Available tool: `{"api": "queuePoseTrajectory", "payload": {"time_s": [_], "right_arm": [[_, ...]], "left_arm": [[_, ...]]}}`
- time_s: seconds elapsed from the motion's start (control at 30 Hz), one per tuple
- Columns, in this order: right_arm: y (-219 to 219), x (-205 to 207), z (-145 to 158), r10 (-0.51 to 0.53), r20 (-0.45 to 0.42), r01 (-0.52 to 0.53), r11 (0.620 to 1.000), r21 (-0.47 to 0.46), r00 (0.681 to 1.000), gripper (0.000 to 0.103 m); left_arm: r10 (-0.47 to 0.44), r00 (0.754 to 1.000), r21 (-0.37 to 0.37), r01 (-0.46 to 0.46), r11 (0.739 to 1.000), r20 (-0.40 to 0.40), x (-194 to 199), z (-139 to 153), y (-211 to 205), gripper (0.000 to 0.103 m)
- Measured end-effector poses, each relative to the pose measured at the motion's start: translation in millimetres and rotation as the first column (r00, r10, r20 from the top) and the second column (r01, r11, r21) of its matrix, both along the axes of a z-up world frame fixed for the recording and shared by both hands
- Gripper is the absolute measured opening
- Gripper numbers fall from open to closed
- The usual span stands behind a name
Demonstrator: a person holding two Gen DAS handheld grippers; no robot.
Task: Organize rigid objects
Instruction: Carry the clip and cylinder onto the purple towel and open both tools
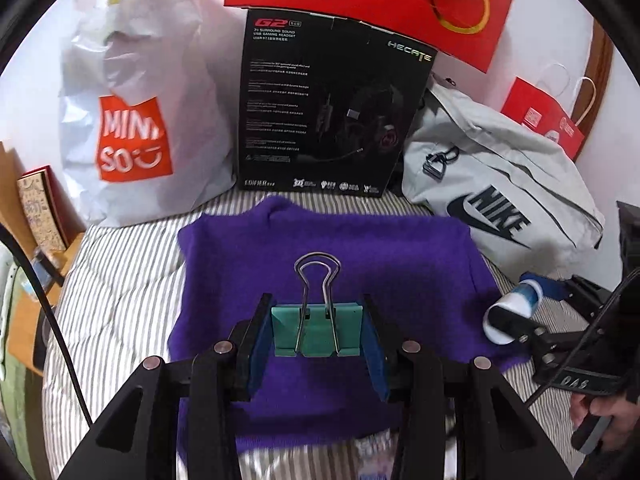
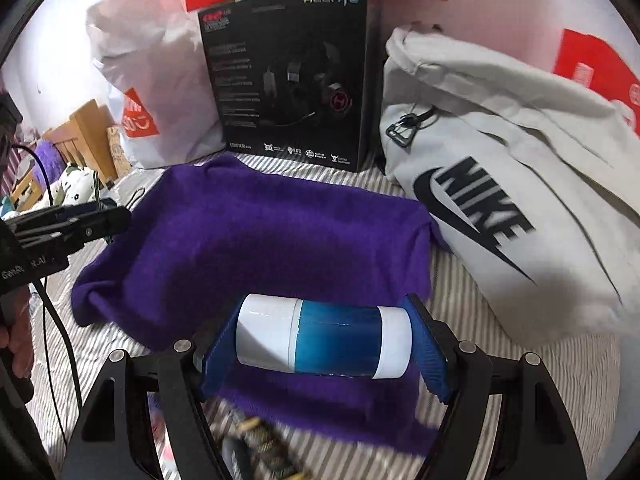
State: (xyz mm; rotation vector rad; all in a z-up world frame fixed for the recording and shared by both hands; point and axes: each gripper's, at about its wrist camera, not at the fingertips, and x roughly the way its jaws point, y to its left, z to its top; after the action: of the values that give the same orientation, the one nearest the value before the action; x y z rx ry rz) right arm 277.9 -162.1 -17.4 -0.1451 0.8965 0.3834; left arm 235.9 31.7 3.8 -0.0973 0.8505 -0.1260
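Clip and bottle are both already in hand, so the coming move turns on where each claw hangs relative to the purple cloth spread on the striped bed. The left claw is clamped on a green binder clip, its blue pads pressing the two ends of the clip body, wire handles pointing away toward the far side; it sits over the near middle of the cloth, which stretches ahead of it. The right claw is clamped on a white and blue bottle, held by its two ends so the long axis runs left to right across the jaws. That bottle hangs over the cloth's near right part, close to the edge, and in the left wrist view it shows off to the right, near the cloth's right border. I judge the cloth to be the drop zone. The clip is nearer its centre, the bottle nearer the right edge, so each can go down on its own side without the arms crossing. Behind stand a black headset box, a white shopping bag on the left and a grey Nike bag on the right, all well apart from both claws
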Motion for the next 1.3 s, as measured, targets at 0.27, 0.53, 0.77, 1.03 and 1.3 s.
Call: {"api": "queuePoseTrajectory", "payload": {"time_s": [0.27,0.53,0.77,1.03,1.3], "right_arm": [[12.5,49.9,-26.2,-0.017,-0.045,0.016,0.999,-0.028,0.999,0.076],[20.1,79.4,-46.0,-0.053,-0.064,0.049,0.997,-0.052,0.997,0.076],[26.1,83.9,-57.6,-0.062,-0.074,0.055,0.994,-0.091,0.995,0.076],[29.3,89.3,-59.2,-0.062,-0.089,0.052,0.993,-0.108,0.994,0.076],[28.4,95.4,-70.2,-0.059,-0.154,0.045,0.994,-0.097,0.986,0.076]], "left_arm": [[-0.004,0.998,0.001,0.004,1.000,-0.064,50.0,-30.0,-3.3,0.039],[0.013,0.993,0.003,-0.013,1.000,-0.115,82.9,-58.8,-10.9,0.039],[0.053,0.986,0.077,-0.042,0.996,-0.156,93.9,-73.3,-20.8,0.039],[0.060,0.980,0.084,-0.044,0.996,-0.187,102.0,-77.0,-21.2,0.039],[0.057,0.979,0.115,-0.035,0.993,-0.195,104.5,-77.7,-24.7,0.039]]}}
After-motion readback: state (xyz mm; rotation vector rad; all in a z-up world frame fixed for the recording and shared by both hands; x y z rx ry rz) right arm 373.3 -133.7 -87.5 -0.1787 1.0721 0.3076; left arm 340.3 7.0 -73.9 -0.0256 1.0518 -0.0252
